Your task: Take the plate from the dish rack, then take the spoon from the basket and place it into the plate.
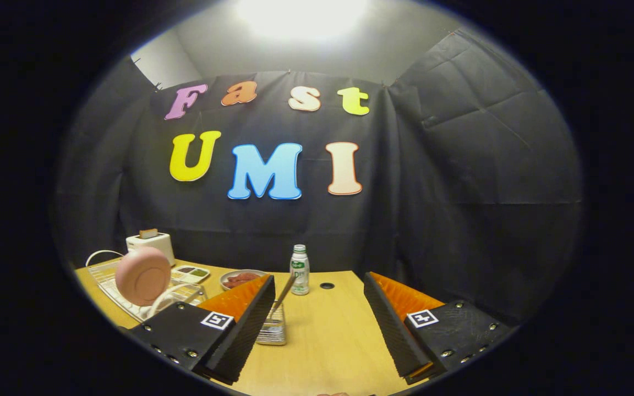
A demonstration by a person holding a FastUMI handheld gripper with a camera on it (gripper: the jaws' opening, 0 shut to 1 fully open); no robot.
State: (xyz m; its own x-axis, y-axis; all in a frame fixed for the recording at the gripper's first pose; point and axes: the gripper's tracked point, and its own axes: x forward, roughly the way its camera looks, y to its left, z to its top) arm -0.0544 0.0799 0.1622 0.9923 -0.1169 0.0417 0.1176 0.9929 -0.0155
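Claw (317, 335): ribbed pads, square marker tags, screws, spread wide.

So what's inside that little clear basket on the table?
A spoon handle sticks up from the basket, just ahead of the open tongs. Its bowl is blurred, and one finger covers the basket's side.

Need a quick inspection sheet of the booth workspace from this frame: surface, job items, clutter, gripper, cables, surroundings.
Surface: wooden table, with a round grommet hole near its back edge.
Job's things: pink plate upright in the white dish rack; spoon handle sticking out of the clear basket, just beside the left finger.
Clutter: toaster behind the rack, divided tray, bowl of reddish food, small bottle.
Grippers: gripper open, fingers wide apart, holding nothing, above the table.
Cables: nothing seen.
Surroundings: black cloth wall, bright light overhead.
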